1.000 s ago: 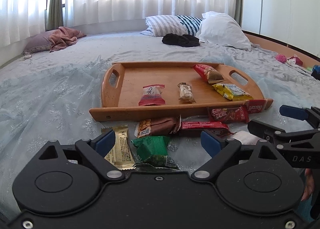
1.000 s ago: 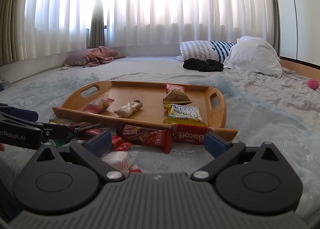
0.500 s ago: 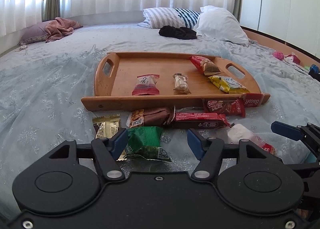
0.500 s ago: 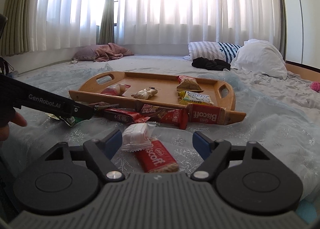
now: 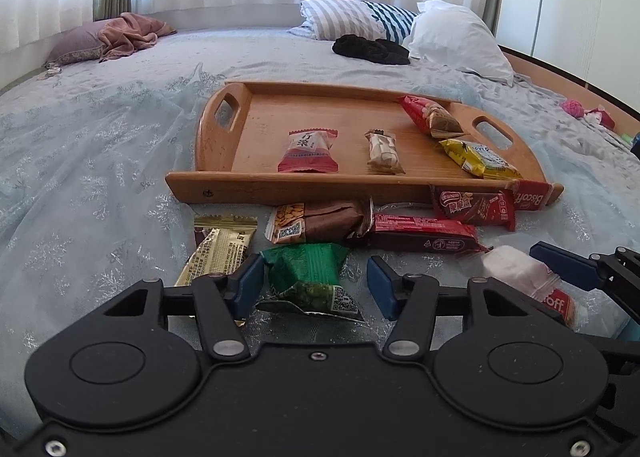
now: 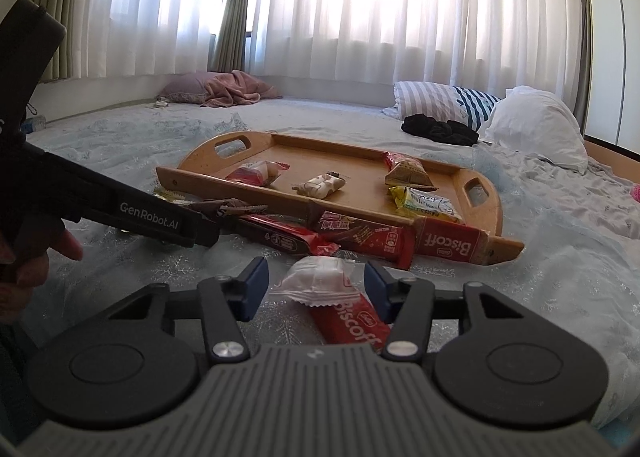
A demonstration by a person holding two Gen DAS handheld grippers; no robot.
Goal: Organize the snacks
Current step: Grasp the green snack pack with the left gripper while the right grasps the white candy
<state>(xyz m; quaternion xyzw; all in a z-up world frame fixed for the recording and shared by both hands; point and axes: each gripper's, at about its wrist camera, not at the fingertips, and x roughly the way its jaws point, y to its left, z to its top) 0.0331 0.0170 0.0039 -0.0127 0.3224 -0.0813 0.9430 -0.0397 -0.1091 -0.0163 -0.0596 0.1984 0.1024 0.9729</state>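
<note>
A wooden tray lies on the bed and holds several snack packets. More snacks lie on the sheet in front of it. My left gripper is open with its fingers either side of a green packet; a gold packet lies just left. My right gripper is open around a white packet that lies on a red Biscoff packet. The tray also shows in the right wrist view. The left gripper's body crosses the left of that view.
Brown and red bars lie along the tray's front edge, with another Biscoff pack leaning on it. Pillows, black cloth and a pink blanket lie at the far side of the bed.
Both grippers have dropped lower and moved forward, and their jaws have narrowed. The left now brackets the green packet, the right brackets the white packet.
</note>
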